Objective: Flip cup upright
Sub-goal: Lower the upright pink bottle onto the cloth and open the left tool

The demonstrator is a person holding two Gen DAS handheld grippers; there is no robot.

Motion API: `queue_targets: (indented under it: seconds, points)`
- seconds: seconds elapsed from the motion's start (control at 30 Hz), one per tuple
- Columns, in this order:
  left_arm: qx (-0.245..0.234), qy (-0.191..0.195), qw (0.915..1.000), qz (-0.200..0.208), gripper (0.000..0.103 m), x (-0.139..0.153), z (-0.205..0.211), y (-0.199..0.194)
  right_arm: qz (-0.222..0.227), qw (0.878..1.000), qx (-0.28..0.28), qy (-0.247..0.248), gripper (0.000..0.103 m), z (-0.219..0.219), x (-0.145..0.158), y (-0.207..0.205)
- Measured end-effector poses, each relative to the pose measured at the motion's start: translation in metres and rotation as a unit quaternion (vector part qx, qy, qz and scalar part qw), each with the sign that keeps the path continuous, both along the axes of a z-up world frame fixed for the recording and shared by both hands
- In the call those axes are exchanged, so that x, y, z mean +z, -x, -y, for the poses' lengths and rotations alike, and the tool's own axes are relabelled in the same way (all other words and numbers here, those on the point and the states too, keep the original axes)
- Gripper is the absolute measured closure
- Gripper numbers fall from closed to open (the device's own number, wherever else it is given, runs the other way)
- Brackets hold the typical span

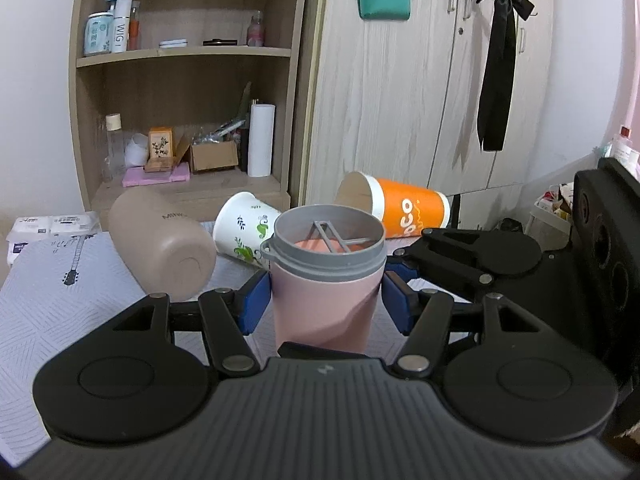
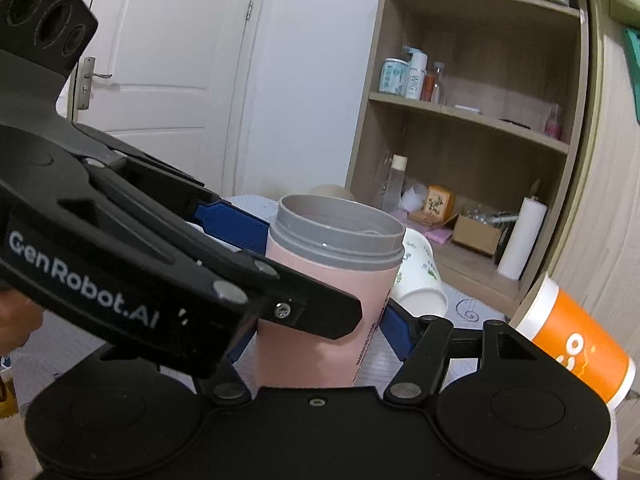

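A pink cup with a grey rim [image 1: 326, 280] stands upright on the table between my left gripper's [image 1: 326, 300] blue pads [image 1: 254, 300]; the left pad touches it and a small gap shows at the right pad. In the right wrist view the same cup [image 2: 324, 304] stands between my right gripper's [image 2: 320, 320] fingers, the right blue pad [image 2: 394, 330] against its side. The left gripper's body crosses in front and hides the other finger. The right gripper also shows in the left wrist view [image 1: 460, 256], beside the cup.
A beige bottle [image 1: 160, 240], a white leaf-print paper cup [image 1: 244, 232] and an orange paper cup [image 1: 400, 208] lie on their sides on the patterned tablecloth [image 1: 60, 304] behind the pink cup. A wooden shelf [image 1: 184, 92] with bottles and boxes stands behind.
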State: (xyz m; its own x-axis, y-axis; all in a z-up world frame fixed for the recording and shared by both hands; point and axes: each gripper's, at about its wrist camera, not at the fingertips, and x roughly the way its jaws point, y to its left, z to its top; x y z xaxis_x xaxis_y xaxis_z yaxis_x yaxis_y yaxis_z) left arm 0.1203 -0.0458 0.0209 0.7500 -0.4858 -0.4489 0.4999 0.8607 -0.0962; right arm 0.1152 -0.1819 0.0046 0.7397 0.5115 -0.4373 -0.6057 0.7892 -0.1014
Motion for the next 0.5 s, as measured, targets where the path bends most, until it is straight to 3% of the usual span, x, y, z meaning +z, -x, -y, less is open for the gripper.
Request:
queue_targets:
  seconds: [0.33, 0.43, 0.5]
  points:
    - [0.005, -0.001, 1.0000, -0.008, 0.042, 0.0008, 0.0025, -0.0034, -0.008, 1.000, -0.008, -0.008, 0.032, 0.0006, 0.0005, -0.0025]
    - [-0.002, 0.012, 0.9992, -0.037, 0.040, 0.0043, -0.0020, -0.0042, -0.024, 1.000, -0.002, -0.019, 0.025, 0.0040, 0.0018, -0.0037]
    - [-0.004, 0.018, 0.9993, -0.033, 0.036, 0.0073, -0.0059, 0.0002, -0.026, 0.999, 0.004, -0.027, 0.021, 0.0072, 0.0019, -0.0020]
